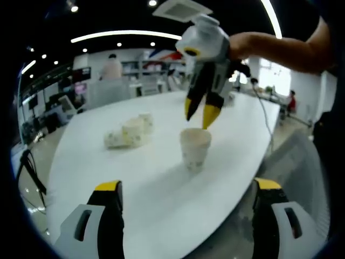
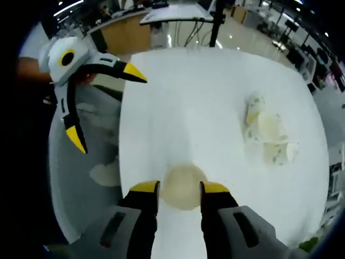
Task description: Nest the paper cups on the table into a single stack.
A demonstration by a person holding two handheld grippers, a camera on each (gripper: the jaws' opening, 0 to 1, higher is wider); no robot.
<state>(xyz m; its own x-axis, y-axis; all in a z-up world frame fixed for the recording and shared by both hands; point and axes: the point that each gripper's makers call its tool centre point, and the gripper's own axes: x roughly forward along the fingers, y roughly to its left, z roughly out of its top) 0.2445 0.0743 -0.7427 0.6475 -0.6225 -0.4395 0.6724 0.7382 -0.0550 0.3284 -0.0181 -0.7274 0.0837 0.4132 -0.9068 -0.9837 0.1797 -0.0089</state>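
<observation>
1. presently, the upright cream paper cup with a faint printed pattern (image 1: pixel 194 148) stands near the centre of the left gripper view, on the smooth white tabletop (image 1: pixel 161 205); in the right gripper view the same cup (image 2: pixel 182 187) sits at lower centre, seen from above.
2. the right gripper with yellow-tipped black jaws (image 1: pixel 199 116) hangs over the cup rim in the left gripper view. in its own view (image 2: pixel 180 187) the jaws stand narrow on either side of the cup; whether they touch the wall cannot be told.
3. the left gripper (image 1: pixel 186 189) has its jaws spread wide at the bottom of its view, well apart from the cup; it also shows at upper left of the right gripper view (image 2: pixel 102 108), jaws wide.
4. a loose cluster of further patterned paper cups (image 1: pixel 131 132) lies left of centre in the left gripper view, some on their sides; it appears at the right of the right gripper view (image 2: pixel 267 129).
5. handling judgement: thin paper, very light, easily crushed, likely to tip or slide on the slick top.
6. take hold across the upper wall just under the rolled rim, where the cup is probably stiffest; squeeze lightly.
7. shape: tapered cone, open mouth up, suited to nesting.
</observation>
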